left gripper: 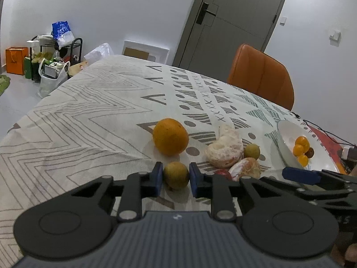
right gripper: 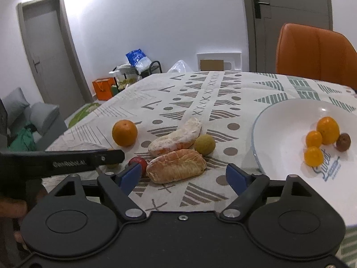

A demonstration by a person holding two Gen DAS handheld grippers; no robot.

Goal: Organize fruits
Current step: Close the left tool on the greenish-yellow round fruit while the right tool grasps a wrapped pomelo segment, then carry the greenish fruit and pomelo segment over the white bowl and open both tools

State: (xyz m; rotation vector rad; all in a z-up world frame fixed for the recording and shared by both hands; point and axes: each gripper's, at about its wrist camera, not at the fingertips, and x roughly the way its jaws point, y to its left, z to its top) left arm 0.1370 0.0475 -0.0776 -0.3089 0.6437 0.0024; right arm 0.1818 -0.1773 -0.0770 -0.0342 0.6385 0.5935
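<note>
My left gripper point(left gripper: 175, 179) has its blue pads on either side of a small green-yellow fruit point(left gripper: 176, 175) on the patterned tablecloth, touching or nearly touching it. Beyond lie a whole orange point(left gripper: 170, 136), two peeled citrus pieces point(left gripper: 224, 150) point(left gripper: 245, 167), another green fruit point(left gripper: 252, 151) and a small red fruit point(left gripper: 223, 173). My right gripper point(right gripper: 184, 176) is open and empty, just before the near peeled piece point(right gripper: 177, 166). The white plate point(right gripper: 287, 134) on the right holds three small oranges point(right gripper: 328, 130) and a brown fruit point(right gripper: 343, 142).
An orange chair point(left gripper: 261, 76) stands at the table's far side. Cables and a red item point(left gripper: 328, 143) lie past the plate. Bags and a rack point(left gripper: 51, 60) sit on the floor by the wall. The left gripper's body point(right gripper: 62, 159) crosses the right wrist view.
</note>
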